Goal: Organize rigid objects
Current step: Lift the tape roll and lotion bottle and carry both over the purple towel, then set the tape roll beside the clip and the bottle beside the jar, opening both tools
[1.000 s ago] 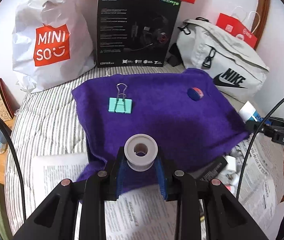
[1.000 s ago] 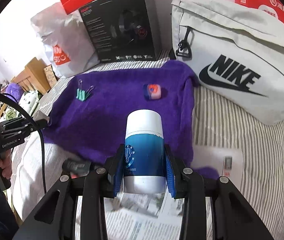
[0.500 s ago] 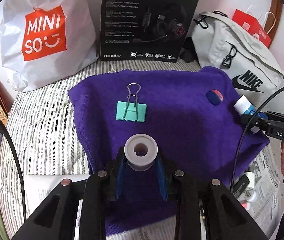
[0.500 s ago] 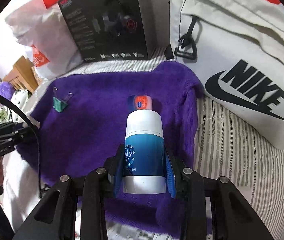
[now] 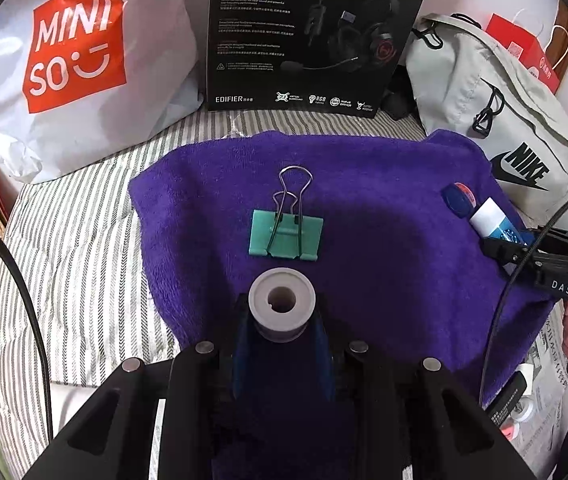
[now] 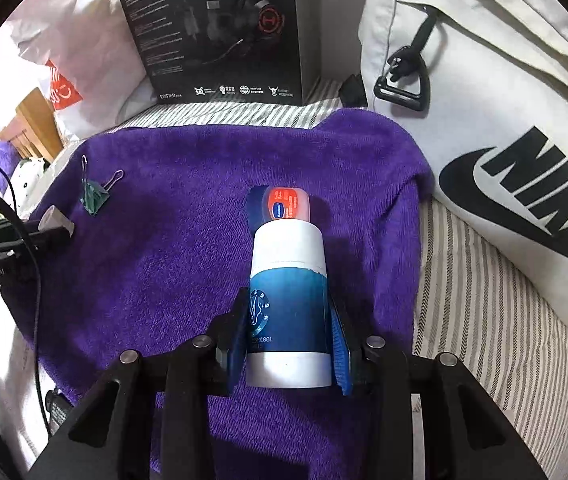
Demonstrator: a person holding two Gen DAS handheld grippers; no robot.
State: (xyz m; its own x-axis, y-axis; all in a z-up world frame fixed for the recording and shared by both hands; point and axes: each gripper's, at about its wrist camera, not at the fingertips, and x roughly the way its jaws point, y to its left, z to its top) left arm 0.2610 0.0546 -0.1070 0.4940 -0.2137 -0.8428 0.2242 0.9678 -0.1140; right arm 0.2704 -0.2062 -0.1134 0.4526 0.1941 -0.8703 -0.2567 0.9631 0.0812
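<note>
Over the purple towel [image 5: 384, 240], left gripper [image 5: 282, 334] is pinching a light, stiff grey spool [image 5: 282, 304] at its waist; right gripper [image 6: 290, 344] is clamping a smooth, probably slippery blue-and-white bottle [image 6: 288, 284] mid-body.

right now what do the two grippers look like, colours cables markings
Both are matte black frames with silver bolts and blue ribbed fingers. The left gripper reads "GenRobot.AI", the right gripper "DAS"; each trails a thin black cable.

bottle [image 6: 288, 292] hides part of the small tin [image 6: 284, 206] behind it.
</note>
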